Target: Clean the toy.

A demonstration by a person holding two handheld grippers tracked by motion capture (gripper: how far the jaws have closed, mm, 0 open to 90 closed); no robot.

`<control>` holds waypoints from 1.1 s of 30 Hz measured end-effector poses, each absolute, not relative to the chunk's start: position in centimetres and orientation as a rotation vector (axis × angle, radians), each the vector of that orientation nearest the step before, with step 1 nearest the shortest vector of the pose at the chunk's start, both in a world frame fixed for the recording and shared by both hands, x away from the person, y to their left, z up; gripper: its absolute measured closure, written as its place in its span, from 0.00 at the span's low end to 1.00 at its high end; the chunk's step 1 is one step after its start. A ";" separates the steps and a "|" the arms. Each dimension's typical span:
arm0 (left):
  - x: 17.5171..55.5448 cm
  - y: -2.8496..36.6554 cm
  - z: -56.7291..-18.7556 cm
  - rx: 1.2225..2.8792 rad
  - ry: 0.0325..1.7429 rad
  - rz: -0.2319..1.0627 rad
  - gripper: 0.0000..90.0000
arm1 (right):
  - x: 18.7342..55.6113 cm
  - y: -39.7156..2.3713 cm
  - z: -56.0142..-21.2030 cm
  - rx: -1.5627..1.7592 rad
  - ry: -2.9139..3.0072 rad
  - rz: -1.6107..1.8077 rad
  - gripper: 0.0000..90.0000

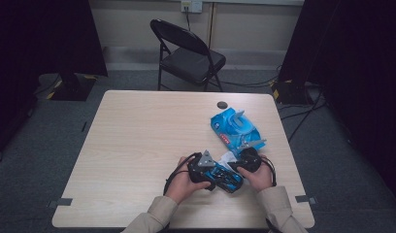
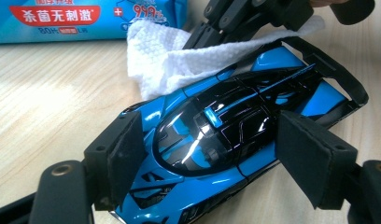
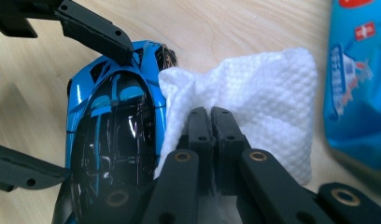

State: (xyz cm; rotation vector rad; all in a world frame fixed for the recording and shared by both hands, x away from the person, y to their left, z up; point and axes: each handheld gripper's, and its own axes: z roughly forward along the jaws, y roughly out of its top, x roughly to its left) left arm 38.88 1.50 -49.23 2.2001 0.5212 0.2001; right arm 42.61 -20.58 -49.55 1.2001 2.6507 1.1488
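Left fingers (image 2: 212,154) clamped across the toy car (image 2: 226,130) (long axis diagonal), right fingers (image 3: 210,122) pinching a white wipe (image 3: 268,107).

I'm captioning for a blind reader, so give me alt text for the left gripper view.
A blue and black toy car sits clamped between the left tool's two padded jaws on a wooden table. The right tool presses a white wipe on its rear, beside a blue wipes pack.

Dim, dark-edged high view; sharp, evenly lit gripper views, white glare streaks on the toy car (image 2: 212,140).
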 end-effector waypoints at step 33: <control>38.8 1.7 -49.3 2.185 0.496 0.177 0.23 | 45.0 -17.6 -47.9 1.193 2.568 1.210 0.97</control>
